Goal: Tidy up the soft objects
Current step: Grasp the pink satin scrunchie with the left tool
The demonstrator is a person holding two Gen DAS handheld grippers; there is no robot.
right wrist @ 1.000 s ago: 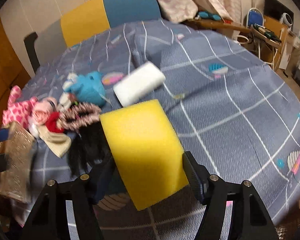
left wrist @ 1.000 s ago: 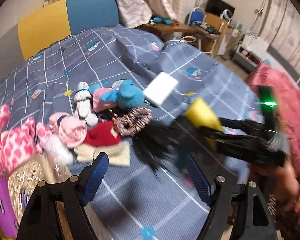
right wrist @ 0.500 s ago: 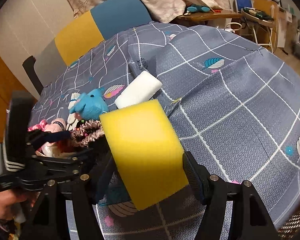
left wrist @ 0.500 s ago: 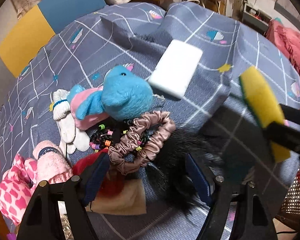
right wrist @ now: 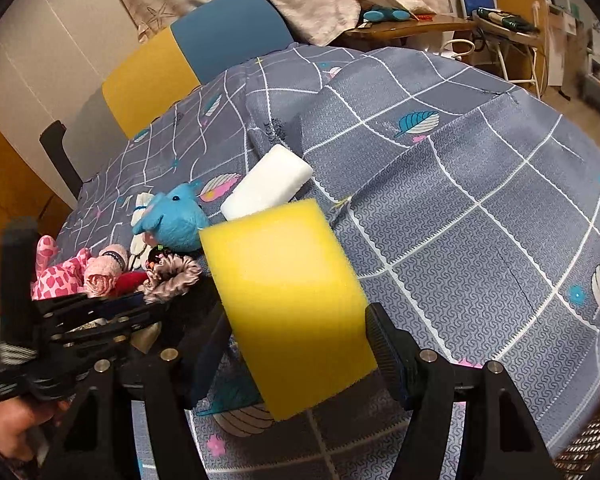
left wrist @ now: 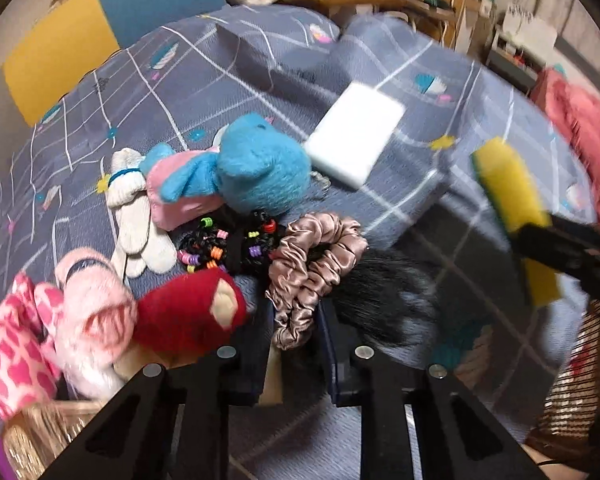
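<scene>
My right gripper point(right wrist: 296, 344) is shut on a yellow sponge point(right wrist: 288, 304) and holds it above the bed; the sponge also shows in the left wrist view point(left wrist: 512, 196). My left gripper point(left wrist: 292, 332) has closed on the lower end of a mauve satin scrunchie point(left wrist: 312, 264), which still lies on the bed. Around it lie a black furry piece point(left wrist: 384, 304), a beaded black hair tie point(left wrist: 224, 244), a blue plush point(left wrist: 256, 164), a red plush point(left wrist: 192, 312), pink toys point(left wrist: 60, 316) and a white sponge point(left wrist: 356, 132).
A grey patterned bedspread point(right wrist: 460, 200) covers the bed. A wicker basket point(left wrist: 40, 436) sits at the lower left and a mesh basket point(left wrist: 572, 396) at the lower right. A pink blanket point(left wrist: 584, 132) lies to the right. A desk and chair point(right wrist: 480, 12) stand behind.
My left gripper moved down onto the pile and closed its fingers around the scrunchie. The right gripper kept the yellow sponge and shifted slightly.
</scene>
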